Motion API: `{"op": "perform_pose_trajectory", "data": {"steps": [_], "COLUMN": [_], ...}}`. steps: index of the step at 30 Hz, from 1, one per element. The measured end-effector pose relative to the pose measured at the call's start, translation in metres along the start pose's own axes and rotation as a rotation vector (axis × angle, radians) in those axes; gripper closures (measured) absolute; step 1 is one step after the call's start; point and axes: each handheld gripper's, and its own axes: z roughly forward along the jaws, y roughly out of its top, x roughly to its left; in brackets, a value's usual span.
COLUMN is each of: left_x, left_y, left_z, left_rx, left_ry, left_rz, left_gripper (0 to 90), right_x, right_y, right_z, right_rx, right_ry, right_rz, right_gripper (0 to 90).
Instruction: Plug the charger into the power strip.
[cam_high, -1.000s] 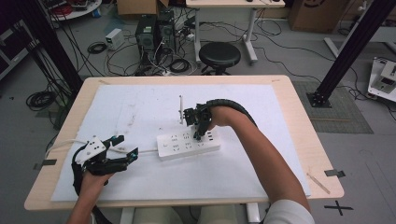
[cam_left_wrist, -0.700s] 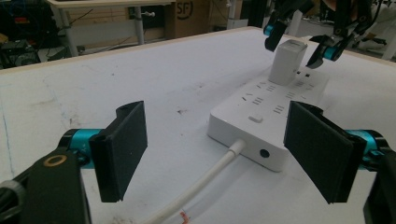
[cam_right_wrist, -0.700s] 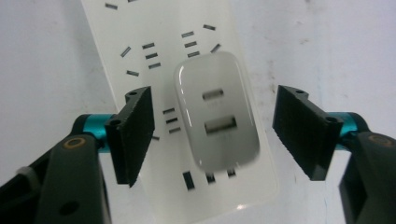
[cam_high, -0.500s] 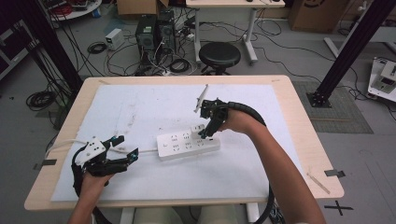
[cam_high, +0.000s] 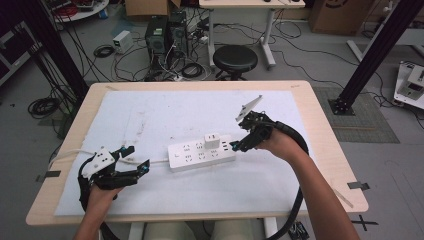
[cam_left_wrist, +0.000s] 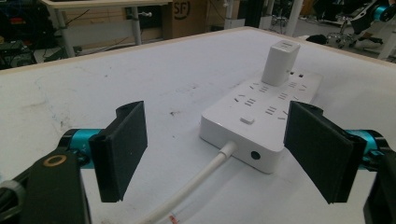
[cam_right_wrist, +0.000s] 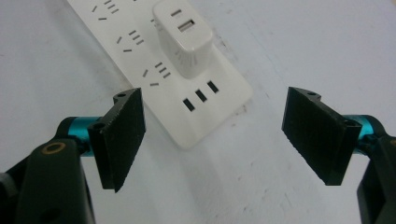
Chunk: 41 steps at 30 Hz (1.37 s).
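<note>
High view puts the white power strip (cam_high: 201, 154) at the middle of the white mat (cam_high: 150, 115), a white charger (cam_high: 212, 140) standing upright in one of its sockets; the right gripper (cam_high: 239, 145) sits just beside the strip's far-right end, jaws spread wide and empty, likely clear of the seated charger; the left gripper (cam_high: 134, 164) rests beside the strip's cord (cam_left_wrist: 196, 184) end, jaws likewise spread, seemingly placed to steady the strip
</note>
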Motion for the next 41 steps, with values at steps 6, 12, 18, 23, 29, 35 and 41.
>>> {"op": "perform_pose_trajectory", "data": {"steps": [6,12,18,23,29,35,41], "left_x": [0.0,0.0,-0.002,-0.003,-0.005,-0.004,-0.003], "left_y": [0.002,0.003,0.005,0.005,0.007,0.005,0.006], "left_z": [0.0,0.001,-0.001,-0.001,-0.003,-0.004,-0.005], "left_rx": [-0.002,0.0,0.0,0.005,0.006,0.007,0.005], "left_ry": [0.0,-0.004,-0.005,-0.004,-0.002,0.004,0.004], "left_rz": [0.005,0.006,0.01,0.013,0.019,0.011,0.011], "left_gripper": [21.6,21.6,21.6,21.5,21.6,21.6,21.6], "right_x": [0.002,0.006,0.016,0.021,0.023,0.023,0.023], "right_y": [-0.027,-0.055,-0.087,-0.097,-0.107,-0.111,-0.11], "right_z": [-0.01,-0.019,-0.033,-0.036,-0.035,-0.033,-0.031], "right_rx": [-0.043,-0.081,-0.14,-0.165,-0.164,-0.174,-0.172], "right_ry": [-0.021,-0.054,-0.104,-0.118,-0.126,-0.132,-0.133], "right_rz": [0.078,0.141,0.206,0.226,0.256,0.265,0.272], "right_gripper": [22.0,22.0,22.0,21.9,21.9,21.9,21.9]}}
